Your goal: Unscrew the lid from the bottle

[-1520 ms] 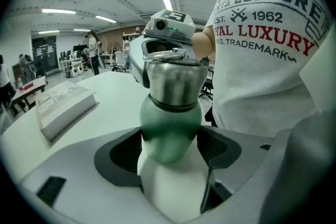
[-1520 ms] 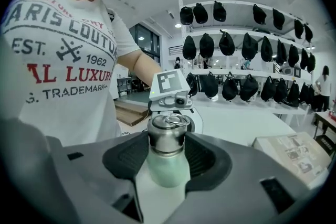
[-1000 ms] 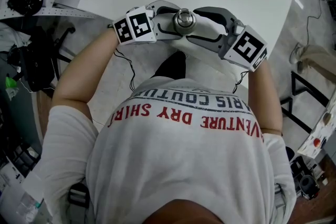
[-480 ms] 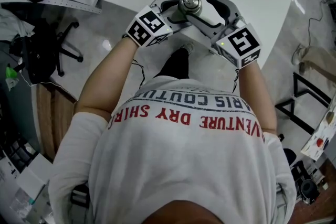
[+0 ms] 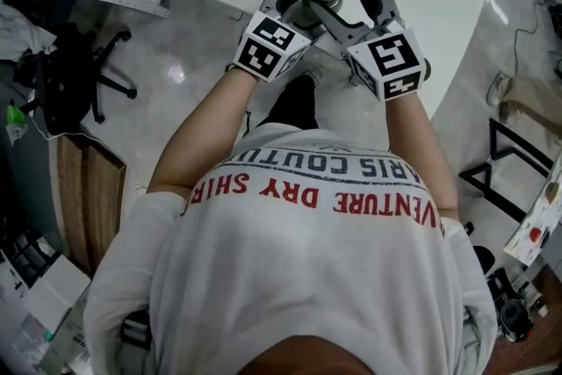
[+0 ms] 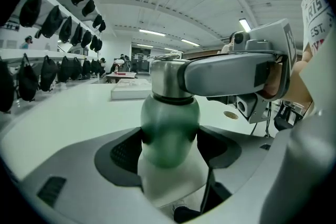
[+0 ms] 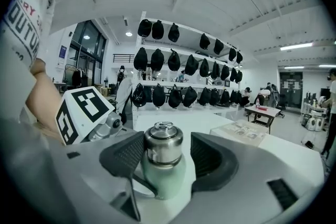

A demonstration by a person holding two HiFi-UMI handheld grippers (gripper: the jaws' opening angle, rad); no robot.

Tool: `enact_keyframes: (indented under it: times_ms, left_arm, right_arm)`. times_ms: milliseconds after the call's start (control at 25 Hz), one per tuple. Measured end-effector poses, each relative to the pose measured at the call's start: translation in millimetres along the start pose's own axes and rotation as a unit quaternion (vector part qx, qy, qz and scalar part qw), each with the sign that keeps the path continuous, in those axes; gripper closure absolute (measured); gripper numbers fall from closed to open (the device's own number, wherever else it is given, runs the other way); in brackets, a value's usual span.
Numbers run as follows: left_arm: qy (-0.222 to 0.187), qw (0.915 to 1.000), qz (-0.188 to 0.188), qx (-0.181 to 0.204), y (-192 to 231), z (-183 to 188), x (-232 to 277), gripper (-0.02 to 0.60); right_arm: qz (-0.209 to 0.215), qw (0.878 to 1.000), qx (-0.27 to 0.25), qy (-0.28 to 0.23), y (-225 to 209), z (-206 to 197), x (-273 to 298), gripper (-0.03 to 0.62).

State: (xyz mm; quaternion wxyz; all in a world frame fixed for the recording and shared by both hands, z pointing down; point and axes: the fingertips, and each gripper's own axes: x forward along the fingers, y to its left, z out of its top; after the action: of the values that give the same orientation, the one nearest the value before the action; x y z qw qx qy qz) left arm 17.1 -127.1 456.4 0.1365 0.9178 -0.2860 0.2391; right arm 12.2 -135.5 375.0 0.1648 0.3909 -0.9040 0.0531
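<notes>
left gripper: clamped tight on the green bottle
right gripper: loose round the steel lid, little gap at one pad

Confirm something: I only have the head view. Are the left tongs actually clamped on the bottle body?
Observer: Yes. In the left gripper view the left tongs press the green bottle on both sides, below its neck.
Operator: And the right tongs on the lid?
Observer: Around it, not clamped. The right gripper view shows the steel lid between the right tongs, with a gap on one side.
</notes>
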Motion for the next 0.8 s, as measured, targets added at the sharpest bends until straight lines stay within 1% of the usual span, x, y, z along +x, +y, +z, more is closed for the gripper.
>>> enact_keyframes:
  times_ms: [200,320,560,680,800]
  left_arm:
    - [-0.005,0.9998,0.017,-0.007,-2.2,0.6,0.3,0.238]
    - [-0.003,0.9999,0.014,-0.005,-4.0,1.0,1.5,0.238]
    - [-0.001,1.0,-0.004,0.008,-1.1,-0.3,0.2,0.238]
    - [0.003,0.9996,-0.021,0.018,0.9,-0.4,-0.4,0.238]
    - [0.001,0.9985,-0.045,0.031,2.6,0.1,-0.5,0.238]
  right_arm:
    - [0.001,1.0,-0.003,-0.002,3.8,-0.8,1.5,0.328]
    - [0.006,1.0,-0.011,-0.002,4.2,-1.5,0.4,0.352]
    - [0.031,0.999,-0.024,0.001,5.9,-1.5,2.6,0.355]
    - [0.05,0.998,-0.029,0.004,6.6,-0.7,4.6,0.356]
    - [0.078,0.996,-0.035,0.009,7.0,-0.5,6.1,0.356]
